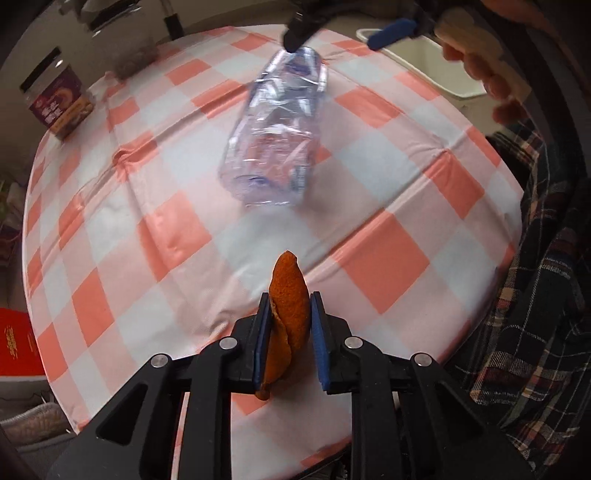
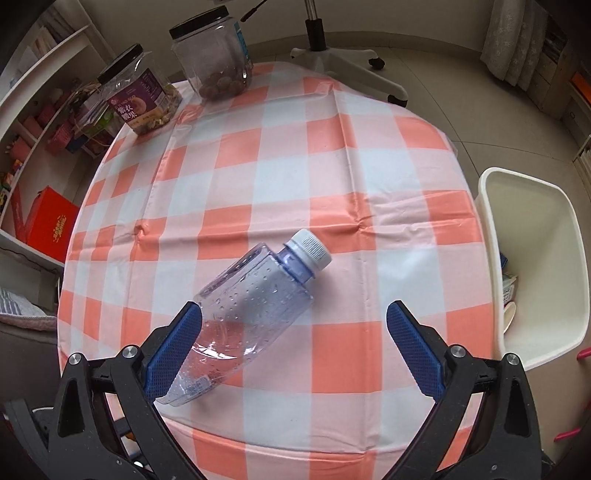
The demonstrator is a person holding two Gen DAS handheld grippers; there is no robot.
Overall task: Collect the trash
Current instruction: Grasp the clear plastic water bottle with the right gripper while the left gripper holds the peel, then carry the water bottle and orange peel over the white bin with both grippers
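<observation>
My left gripper (image 1: 289, 301) is shut on a curled piece of orange peel (image 1: 286, 295), which stands up between the blue pads just above the checked tablecloth (image 1: 384, 266). An empty clear plastic bottle (image 1: 275, 133) lies on its side in the middle of the table. In the right wrist view the same bottle (image 2: 251, 306), with its white cap (image 2: 308, 247) pointing up and right, lies low between the fingers of my right gripper (image 2: 293, 314). That gripper stands wide open; its left pad (image 2: 173, 347) is beside the bottle's base. The right gripper (image 1: 332, 31) also shows blurred over the bottle's far end.
A white bin (image 2: 535, 266) with some litter inside stands off the table's right edge. Two black-lidded jars (image 2: 142, 96) (image 2: 216, 53) sit at the far left of the table. A plaid sleeve (image 1: 535, 295) lies along the right. A chair base (image 2: 343, 59) and a red box (image 2: 48, 225) are on the floor.
</observation>
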